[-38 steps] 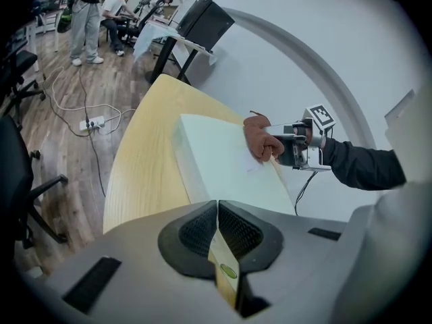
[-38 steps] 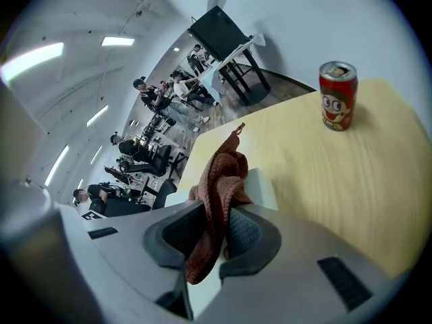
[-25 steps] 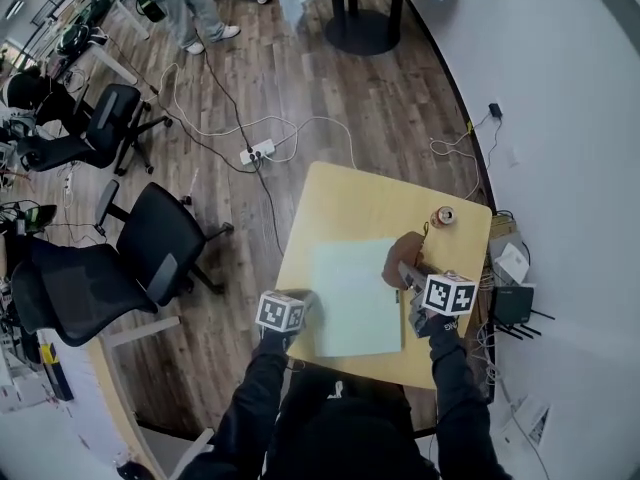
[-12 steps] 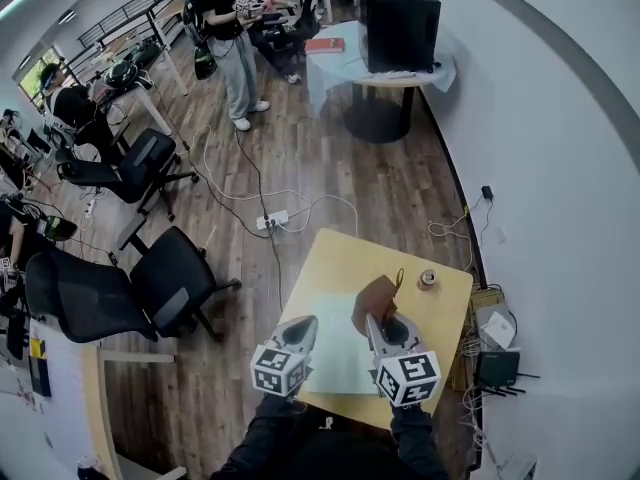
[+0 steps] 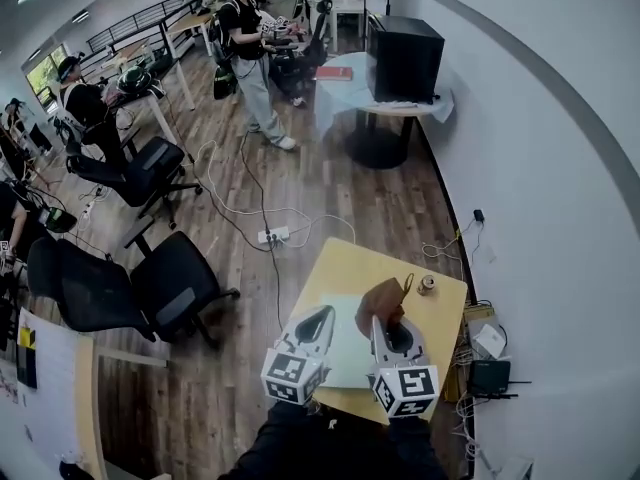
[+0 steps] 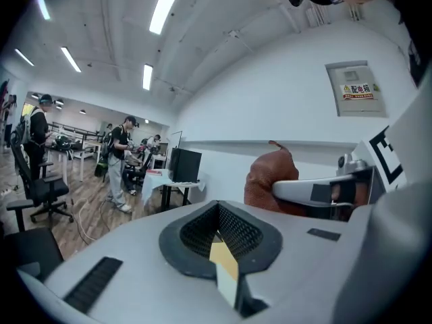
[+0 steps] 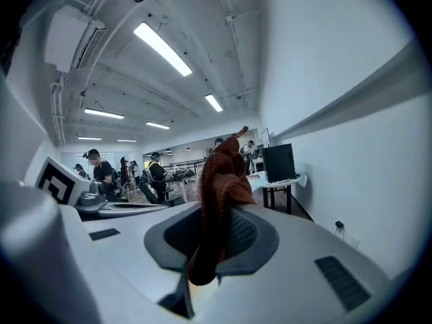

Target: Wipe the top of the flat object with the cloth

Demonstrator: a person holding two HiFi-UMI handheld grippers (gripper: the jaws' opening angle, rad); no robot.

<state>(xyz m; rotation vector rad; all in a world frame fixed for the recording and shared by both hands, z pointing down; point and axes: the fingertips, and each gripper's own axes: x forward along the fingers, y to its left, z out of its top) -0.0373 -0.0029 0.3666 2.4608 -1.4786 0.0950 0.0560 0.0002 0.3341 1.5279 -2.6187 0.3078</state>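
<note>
In the head view both grippers are held up above the small wooden table (image 5: 430, 318). My right gripper (image 5: 378, 320) is shut on the brown cloth (image 5: 380, 298), which bunches up past its tips. The same cloth (image 7: 221, 174) stands pinched between the jaws in the right gripper view. My left gripper (image 5: 322, 318) is beside it, shut with nothing held. A pale flat sheet (image 5: 350, 353) lies on the table beneath and between the two grippers, partly hidden by them. In the left gripper view the cloth (image 6: 266, 181) and the right gripper (image 6: 317, 191) show to the right.
A small can (image 5: 427, 284) stands at the table's far right. Black office chairs (image 5: 175, 278) are on the left, and cables with a power strip (image 5: 272, 236) run across the floor. A person (image 5: 255, 58) stands farther back near a round table (image 5: 395, 98). The wall curves along the right.
Both grippers have risen off the table and now point outward. The right one has lifted the cloth off the sheet. The head view has tipped up to show more of the room.
</note>
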